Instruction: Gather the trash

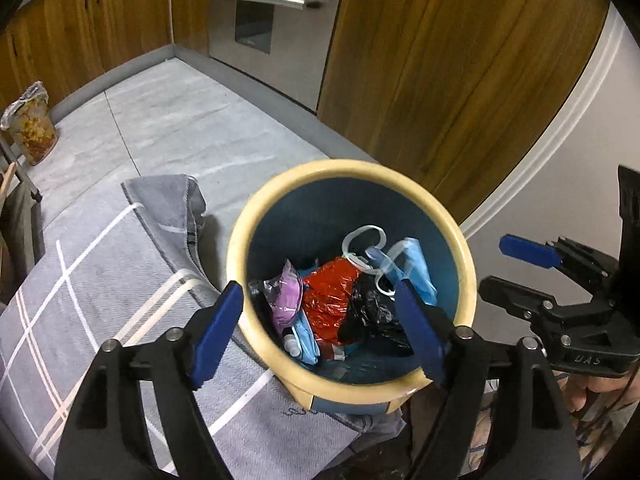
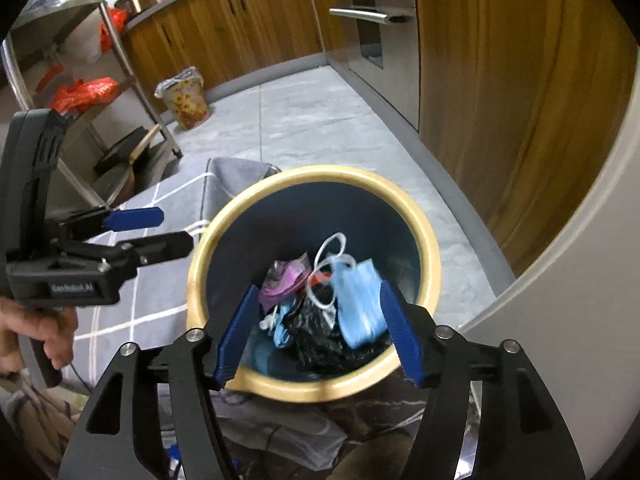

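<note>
Both tongs hung over a round bin [image 1: 240,240] with a cream rim and dark blue inside, which stood at the edge of a grey checked cloth [image 1: 100,264] with white lines. The left tongs [image 1: 320,328] were spread wide, their blue pads apart above the bin's near rim, with nothing pressed between them. The right tongs [image 2: 320,332] stood open as well, holding nothing; a pale blue face mask [image 2: 360,308] showed between the pads but lay loose in the bin below, slightly blurred.

The trash was in the bottom of the bin: the blue mask with its white ear loops, a crumpled red foil wrapper [image 1: 328,300], a black plastic bag [image 1: 368,312], a pink and purple packet [image 1: 286,300] and what looked like a small white bottle [image 1: 290,344] near the front wall.

From the right wrist view, the body of the left tool carried white lettering that seemed to read "GenRobot.AI", gripped by a hand [image 2: 44,332] below it. From the left wrist view, the right tool bore a short mark on its body that I could not make out for sure.

Beyond the bin lay a grey tiled floor [image 1: 180,120], wooden cabinets [image 1: 440,80] and a steel oven [image 1: 272,20] with a bar handle. A second bin lined with a clear bag [image 2: 186,96] stood by the cabinets, near a metal rack [image 2: 80,80] that held orange bags.
</note>
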`<state>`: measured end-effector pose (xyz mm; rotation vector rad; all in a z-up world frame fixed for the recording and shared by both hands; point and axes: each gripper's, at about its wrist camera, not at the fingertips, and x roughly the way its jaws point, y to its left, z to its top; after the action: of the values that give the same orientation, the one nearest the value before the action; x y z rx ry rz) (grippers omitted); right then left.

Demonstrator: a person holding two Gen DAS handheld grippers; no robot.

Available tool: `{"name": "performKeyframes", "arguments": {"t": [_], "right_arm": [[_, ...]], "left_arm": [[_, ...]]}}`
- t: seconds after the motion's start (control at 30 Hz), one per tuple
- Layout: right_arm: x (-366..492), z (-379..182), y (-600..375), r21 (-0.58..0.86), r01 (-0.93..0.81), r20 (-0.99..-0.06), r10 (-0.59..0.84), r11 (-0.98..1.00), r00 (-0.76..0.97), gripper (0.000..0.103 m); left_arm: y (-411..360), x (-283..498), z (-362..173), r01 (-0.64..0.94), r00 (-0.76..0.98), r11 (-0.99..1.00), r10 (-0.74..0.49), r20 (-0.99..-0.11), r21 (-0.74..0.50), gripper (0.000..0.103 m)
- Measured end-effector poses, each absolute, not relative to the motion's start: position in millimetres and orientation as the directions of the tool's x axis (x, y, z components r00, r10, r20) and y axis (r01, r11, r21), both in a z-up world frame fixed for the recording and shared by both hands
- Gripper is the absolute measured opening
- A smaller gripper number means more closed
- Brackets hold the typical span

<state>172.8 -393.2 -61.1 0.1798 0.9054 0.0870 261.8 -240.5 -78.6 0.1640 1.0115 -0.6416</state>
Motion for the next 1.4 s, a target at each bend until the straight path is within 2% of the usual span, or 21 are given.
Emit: {"name": "performKeyframes", "arguments": {"t": [0.27, 0.37, 0.6, 1.03, 1.4], "right_arm": [[134, -44, -395, 0.223, 0.011, -0.723, 0.158, 0.975, 0.673, 0.074], [124, -37, -393, 0.225, 0.009, -0.706, 0.157, 0.974, 0.691, 0.081], [102, -21, -386, 0.204, 0.014, -0.656, 0.126, 0.979, 0.744, 0.089], [52, -7, -373, 0.178, 0.025, -0.557, 0.079, 0.984, 0.827, 0.093], [47, -4, -368, 0.161, -0.005, -0.53, 0.09, 0.987, 0.843, 0.094]], "left_arm": [[-222, 236, -52, 0.542, 0.445, 0.827, -0.436, -0.782, -0.152, 0.097], [-213, 221, -43, 0.534, 0.473, 0.831, -0.446, -0.76, -0.156, 0.097], [-196, 180, -30, 0.537, 0.545, 0.837, -0.44, -0.713, -0.106, 0.097], [-166, 130, -19, 0.464, 0.632, 0.881, -0.403, -0.662, -0.093, 0.097], [-160, 122, -16, 0.437, 0.664, 0.895, -0.388, -0.64, -0.089, 0.097]]}}
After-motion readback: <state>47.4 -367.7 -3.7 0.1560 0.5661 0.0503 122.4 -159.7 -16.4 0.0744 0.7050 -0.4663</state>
